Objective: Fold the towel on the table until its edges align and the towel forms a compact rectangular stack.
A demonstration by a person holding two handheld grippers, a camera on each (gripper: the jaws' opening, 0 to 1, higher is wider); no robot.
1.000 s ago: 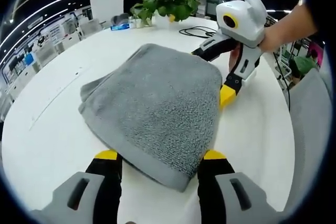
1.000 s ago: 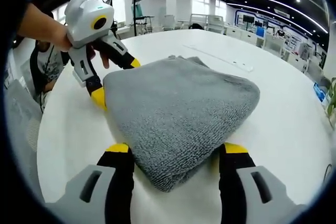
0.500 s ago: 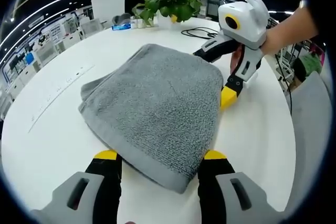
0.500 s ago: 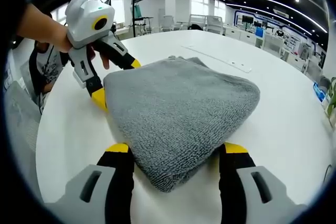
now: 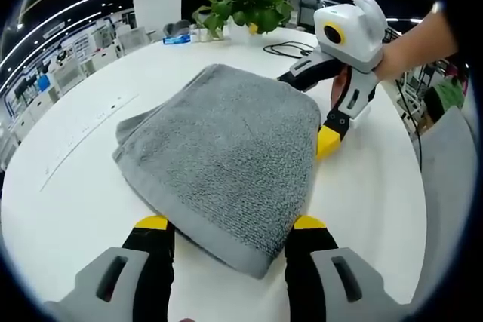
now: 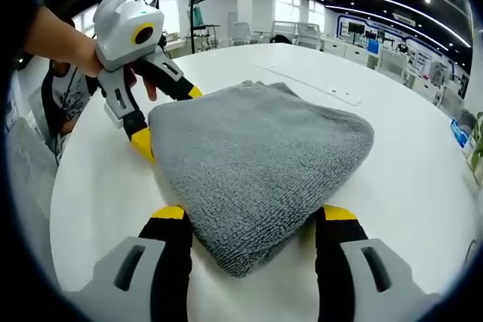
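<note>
A folded grey towel lies as a thick, roughly rectangular stack near the middle of a round white surface.

In the left gripper view, going left to right: a bare stretch of the white surface, then the towel, with a second layer peeking out along its left edge. The left gripper rises from the bottom of the view. Its black, yellow-tipped jaws are spread wide, one on each side of the towel's near corner, without squeezing it. To the right, the right gripper reaches in, held by a person's hand. Its jaws are also spread, straddling the towel's far right corner, with one yellow tip resting on the surface just beside the towel's edge. Farther back stand a leafy green potted plant and a black cable on the surface.

In the right gripper view, going left to right: the left gripper enters at the upper left, held by a hand, its spread jaws flanking the towel's far left corner. The towel takes up the centre, its near corner sitting between the right gripper's own wide-spread jaws. To the right lies bare white surface, and beyond it an open office with desks under ceiling lights.
</note>
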